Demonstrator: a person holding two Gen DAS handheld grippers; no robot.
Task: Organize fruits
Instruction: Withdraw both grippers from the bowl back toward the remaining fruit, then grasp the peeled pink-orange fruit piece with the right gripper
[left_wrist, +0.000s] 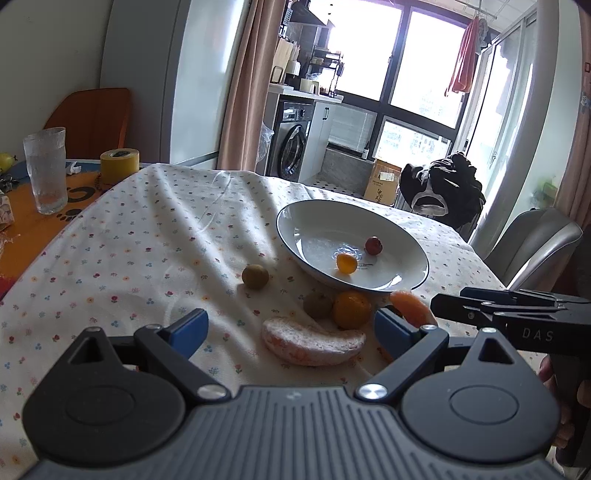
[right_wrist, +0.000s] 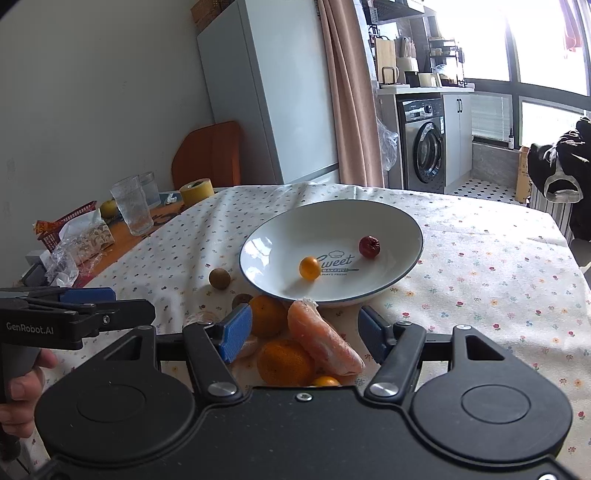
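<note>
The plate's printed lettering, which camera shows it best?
The right wrist view: the plate faces the camera and its lettering is legible beside the small orange fruit. In the left wrist view, the plate is foreshortened and the print is a faint smudge.

At the left of the frame we see a clear glass (left_wrist: 45, 170) beside a yellow tape roll (left_wrist: 119, 165); a washing machine (left_wrist: 291, 146) stands upper centre, behind a pink curtain (left_wrist: 245, 88).
</note>
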